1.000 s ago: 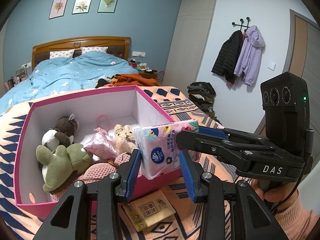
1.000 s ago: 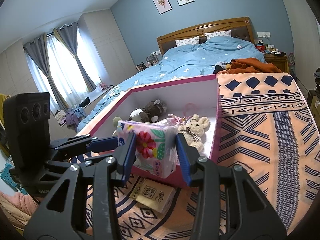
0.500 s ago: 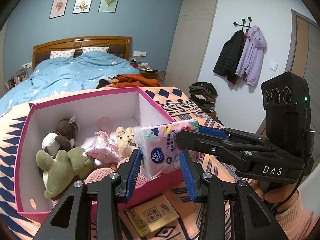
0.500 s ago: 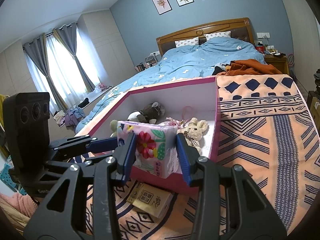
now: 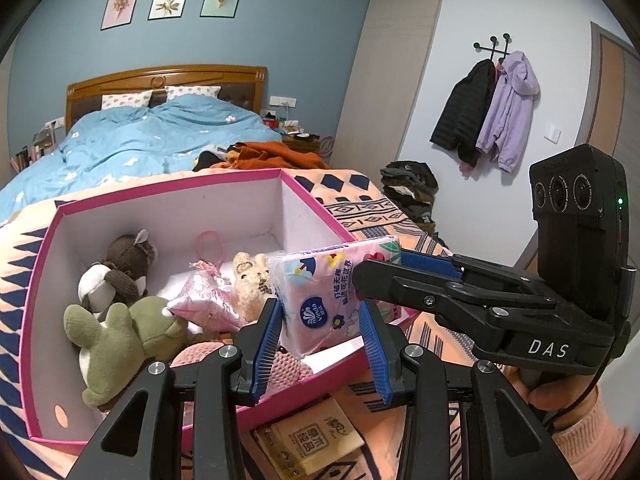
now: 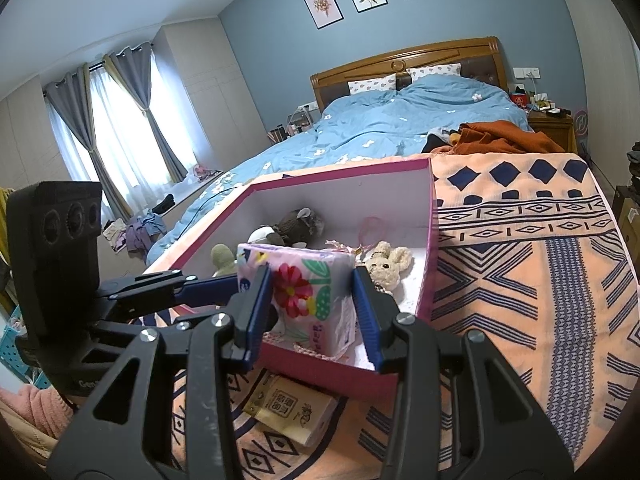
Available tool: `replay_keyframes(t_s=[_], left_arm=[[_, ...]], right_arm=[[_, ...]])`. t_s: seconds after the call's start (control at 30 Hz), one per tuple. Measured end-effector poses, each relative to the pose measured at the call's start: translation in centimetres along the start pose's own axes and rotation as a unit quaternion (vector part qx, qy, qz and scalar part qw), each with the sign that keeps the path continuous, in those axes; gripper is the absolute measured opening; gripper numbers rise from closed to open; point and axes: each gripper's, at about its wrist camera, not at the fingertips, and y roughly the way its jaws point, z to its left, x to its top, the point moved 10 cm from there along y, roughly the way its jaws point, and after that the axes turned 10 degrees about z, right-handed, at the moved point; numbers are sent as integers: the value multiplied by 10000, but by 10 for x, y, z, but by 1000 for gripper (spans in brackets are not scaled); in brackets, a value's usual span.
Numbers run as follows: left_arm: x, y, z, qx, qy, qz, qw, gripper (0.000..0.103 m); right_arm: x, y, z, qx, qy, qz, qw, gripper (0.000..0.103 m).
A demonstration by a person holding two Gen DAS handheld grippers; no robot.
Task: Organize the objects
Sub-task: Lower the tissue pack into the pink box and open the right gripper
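Observation:
A pink flowered tissue pack (image 5: pixel 332 300) hangs over the near wall of the pink box (image 5: pixel 172 186), tilted. My left gripper (image 5: pixel 320 344) is shut on its lower end, blue pads pressing both sides. The right gripper (image 5: pixel 396 270) comes in from the right and clamps the pack's far end. In the right wrist view the right gripper (image 6: pixel 314 312) is shut on the tissue pack (image 6: pixel 304 284), with the left gripper (image 6: pixel 224 282) holding it from the left. The pink box (image 6: pixel 340 168) holds plush toys.
Inside the box lie a green plush (image 5: pixel 124 340), a brown-and-white plush (image 5: pixel 116 268), a pink pouch (image 5: pixel 208 300) and a cream bunny (image 5: pixel 250 280). A tan paper packet (image 5: pixel 316 440) lies on the patterned blanket (image 6: pixel 520 260) by the box front. A hand (image 5: pixel 560 392) holds the right gripper.
Both grippers, still clamped on the tissue pack, have edged slightly forward over the box's near wall. More of the tan packet shows below.

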Motion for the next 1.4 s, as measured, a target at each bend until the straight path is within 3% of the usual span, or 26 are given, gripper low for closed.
replay_keyframes(t_s=[1.4], left_arm=[[1,30,11,-12,-93,282,9996,41]], right_arm=[[-7,20,-27,-321,230,146,9991,44]])
